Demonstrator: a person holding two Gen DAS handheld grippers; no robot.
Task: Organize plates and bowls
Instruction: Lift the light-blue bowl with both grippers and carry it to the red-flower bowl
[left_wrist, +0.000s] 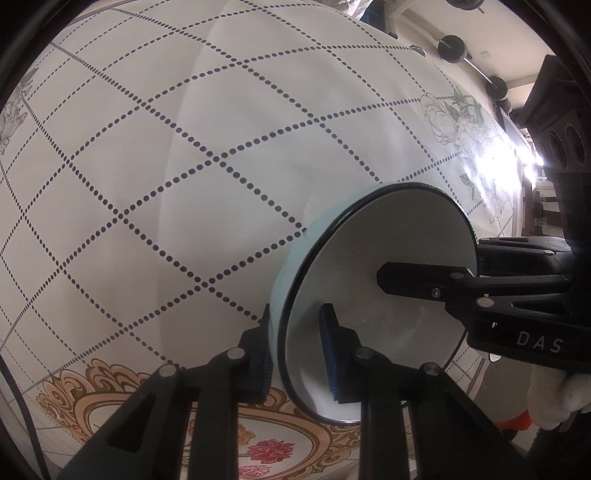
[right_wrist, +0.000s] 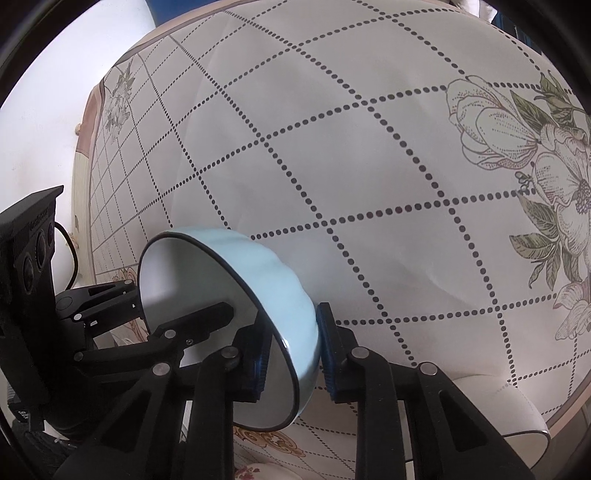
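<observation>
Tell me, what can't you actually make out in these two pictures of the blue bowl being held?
- Bowl underside: hidden in the left wrist view, which faces its white inside; the right wrist view shows only part of the blue outside.
- Ornate plate: mostly covered by the left gripper in the left wrist view.
- White dish: cut off at the right wrist view's lower edge.
- Room beyond the table: small and glare-washed in the left wrist view's corner.

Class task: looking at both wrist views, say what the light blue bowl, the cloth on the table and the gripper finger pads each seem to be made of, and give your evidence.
Light blue bowl: probably glazed ceramic, possibly enamelled metal; smooth glossy white inside, thin dark rim.
Tablecloth: likely wipeable vinyl or coated fabric; printed dots and flowers, soft creases, slight sheen.
Finger pads: seemingly ribbed blue rubber or plastic on black rigid fingers.
</observation>
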